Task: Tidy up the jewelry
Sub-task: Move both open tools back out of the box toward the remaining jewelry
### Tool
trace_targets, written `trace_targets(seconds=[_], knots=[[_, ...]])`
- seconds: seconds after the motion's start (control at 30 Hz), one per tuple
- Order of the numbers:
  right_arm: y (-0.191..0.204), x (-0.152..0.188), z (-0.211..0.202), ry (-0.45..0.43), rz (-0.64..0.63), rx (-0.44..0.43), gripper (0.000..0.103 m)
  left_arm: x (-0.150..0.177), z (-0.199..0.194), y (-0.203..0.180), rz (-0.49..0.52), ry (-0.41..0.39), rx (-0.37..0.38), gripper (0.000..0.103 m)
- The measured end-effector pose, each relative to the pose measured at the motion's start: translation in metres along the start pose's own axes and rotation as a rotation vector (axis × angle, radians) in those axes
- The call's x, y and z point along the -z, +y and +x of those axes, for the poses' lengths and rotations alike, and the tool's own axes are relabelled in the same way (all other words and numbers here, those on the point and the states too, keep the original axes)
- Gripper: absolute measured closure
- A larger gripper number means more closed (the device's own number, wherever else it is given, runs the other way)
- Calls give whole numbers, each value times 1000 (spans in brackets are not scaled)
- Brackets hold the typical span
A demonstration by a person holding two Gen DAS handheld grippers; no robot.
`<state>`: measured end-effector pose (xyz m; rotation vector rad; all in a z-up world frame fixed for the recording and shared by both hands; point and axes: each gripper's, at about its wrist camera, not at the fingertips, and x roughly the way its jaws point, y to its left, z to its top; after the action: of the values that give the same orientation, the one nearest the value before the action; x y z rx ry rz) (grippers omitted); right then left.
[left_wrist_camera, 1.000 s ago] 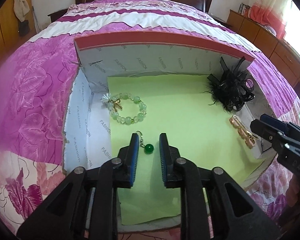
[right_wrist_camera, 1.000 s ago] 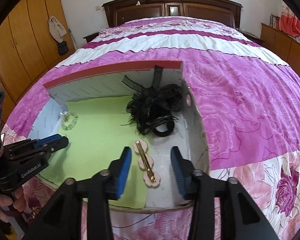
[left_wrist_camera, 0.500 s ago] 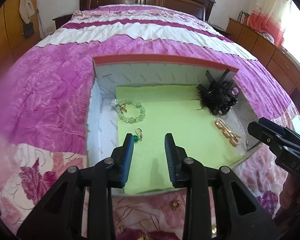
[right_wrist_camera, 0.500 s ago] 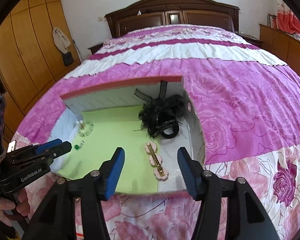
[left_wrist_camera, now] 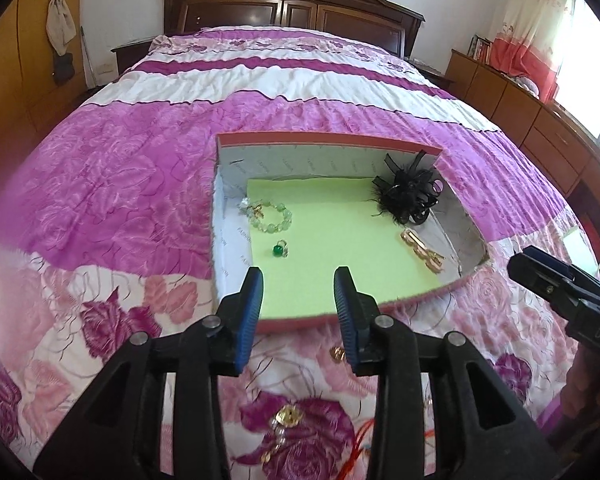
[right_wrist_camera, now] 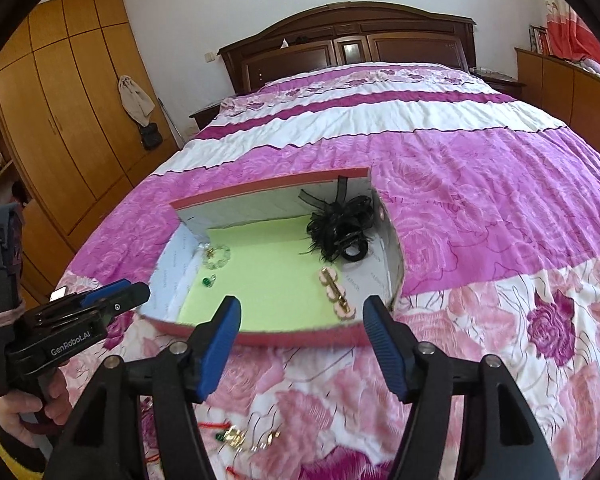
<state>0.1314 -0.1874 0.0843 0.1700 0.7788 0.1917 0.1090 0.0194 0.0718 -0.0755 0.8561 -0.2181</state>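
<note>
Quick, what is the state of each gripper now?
Left gripper: open, holding nothing; jaws just opening.
Right gripper: open, holding nothing; jaws just opening.

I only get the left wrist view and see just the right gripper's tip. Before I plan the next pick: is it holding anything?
Observer: No. The right gripper has just been opening, and nothing is between its jaws.
Operator: What lies ahead of it?
Observer: The hair clip, lying in the box, clear of both fingers.
Operator: Any loose pieces near it?
Observer: Yes, a small green-and-gold piece on the bedspread, in front of the box.
</note>
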Motion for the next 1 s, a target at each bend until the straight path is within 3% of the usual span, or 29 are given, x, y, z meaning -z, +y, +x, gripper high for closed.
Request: trace_targets(seconds=[0.4, 1.0], knots=[[3, 34, -22, 64, 19, -2, 36, 30, -6, 15, -16, 55, -20, 72], [-10, 77, -3, 188, 63, 15, 36, 82, 18, 6, 23, 208, -2, 73]])
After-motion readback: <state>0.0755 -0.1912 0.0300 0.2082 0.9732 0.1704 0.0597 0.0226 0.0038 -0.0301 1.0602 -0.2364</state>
